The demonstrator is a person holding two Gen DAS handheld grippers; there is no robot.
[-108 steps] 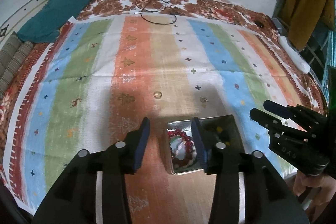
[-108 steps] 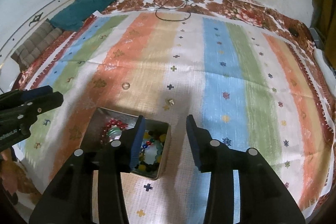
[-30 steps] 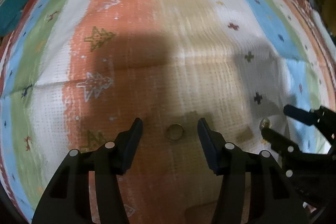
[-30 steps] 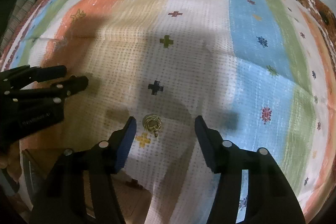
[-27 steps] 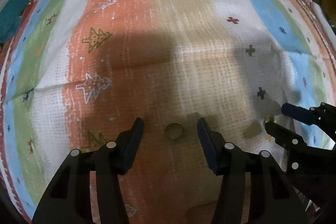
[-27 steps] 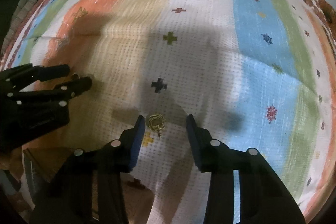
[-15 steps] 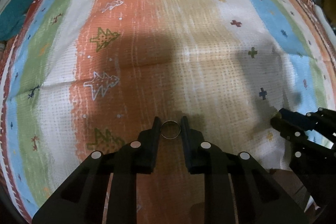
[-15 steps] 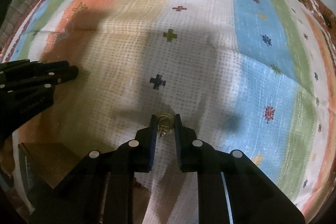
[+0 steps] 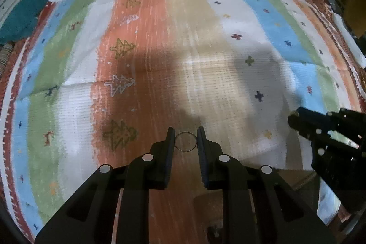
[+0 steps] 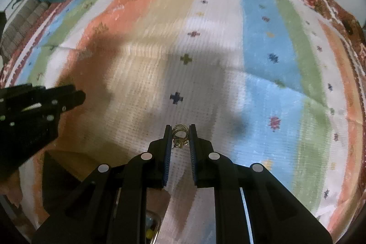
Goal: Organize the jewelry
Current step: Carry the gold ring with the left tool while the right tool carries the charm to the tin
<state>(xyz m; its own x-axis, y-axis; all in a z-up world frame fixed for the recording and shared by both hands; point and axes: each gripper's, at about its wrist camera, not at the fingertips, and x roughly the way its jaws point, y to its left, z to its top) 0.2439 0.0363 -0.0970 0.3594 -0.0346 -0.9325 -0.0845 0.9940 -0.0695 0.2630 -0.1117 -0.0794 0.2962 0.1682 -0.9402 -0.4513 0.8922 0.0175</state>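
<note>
Where tools pinch, thin ring [image 9: 185,141], ornate ring [image 10: 180,133]

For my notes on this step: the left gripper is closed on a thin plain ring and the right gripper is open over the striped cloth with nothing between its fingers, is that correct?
Not quite. The left gripper is indeed closed on the thin plain ring, but the right gripper is not empty: the right wrist view shows it closed on a small ornate gold ring above the striped cloth.

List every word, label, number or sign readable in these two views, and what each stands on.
None can be read.
Striped cloth: woven trees, deer and crosses only, no lettering.
Left hand-held gripper, seen side-on in the right wrist view: a pale mark on its body, too blurred to read.
Right hand-held gripper: no marking visible.
</note>
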